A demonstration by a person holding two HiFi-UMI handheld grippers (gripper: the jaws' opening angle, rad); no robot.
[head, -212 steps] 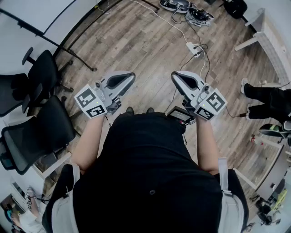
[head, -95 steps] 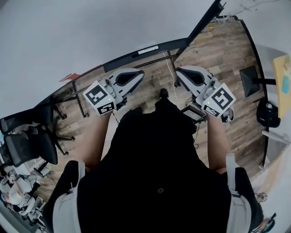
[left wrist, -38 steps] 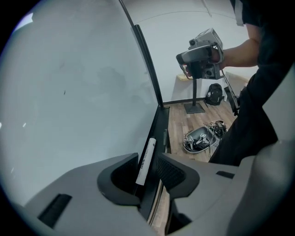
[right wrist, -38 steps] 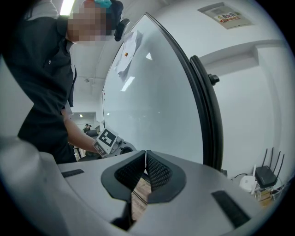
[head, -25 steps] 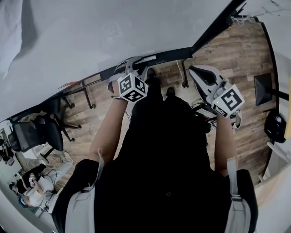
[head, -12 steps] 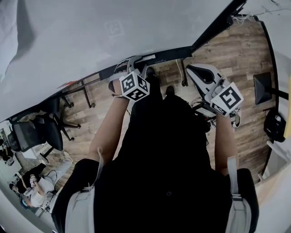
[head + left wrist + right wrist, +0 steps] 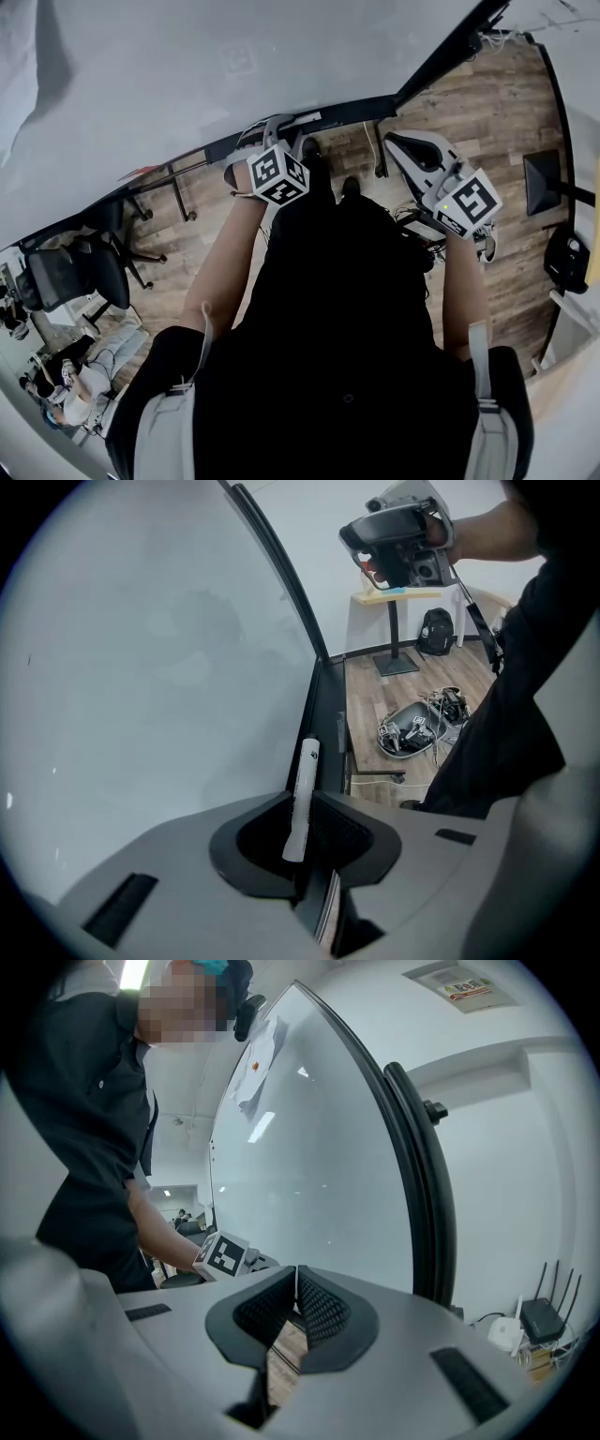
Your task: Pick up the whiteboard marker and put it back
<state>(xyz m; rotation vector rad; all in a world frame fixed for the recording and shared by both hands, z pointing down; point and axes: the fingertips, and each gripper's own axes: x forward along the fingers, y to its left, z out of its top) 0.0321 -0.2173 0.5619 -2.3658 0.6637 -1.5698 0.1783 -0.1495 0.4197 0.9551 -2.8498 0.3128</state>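
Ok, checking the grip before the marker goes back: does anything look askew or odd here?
Only the grip: the left tool holds the whiteboard marker lengthwise along its jaws, so roughly half of it pokes out past the tips, beside the whiteboard. Nothing looks spilled or damaged.

Right gripper (image 7: 296, 1279) with jaws pressed together, whiteboard (image 7: 319, 1147) in black frame (image 7: 422, 1176) ahead, person's arm (image 7: 155, 1227) holding left gripper (image 7: 225, 1257) at left.

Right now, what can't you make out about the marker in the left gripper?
Left gripper view: the lower end of the whiteboard marker is hidden between the jaws; its print is too small to read; whether it touches the whiteboard tray is unclear.
Head view: the left gripper covers the whiteboard marker entirely.
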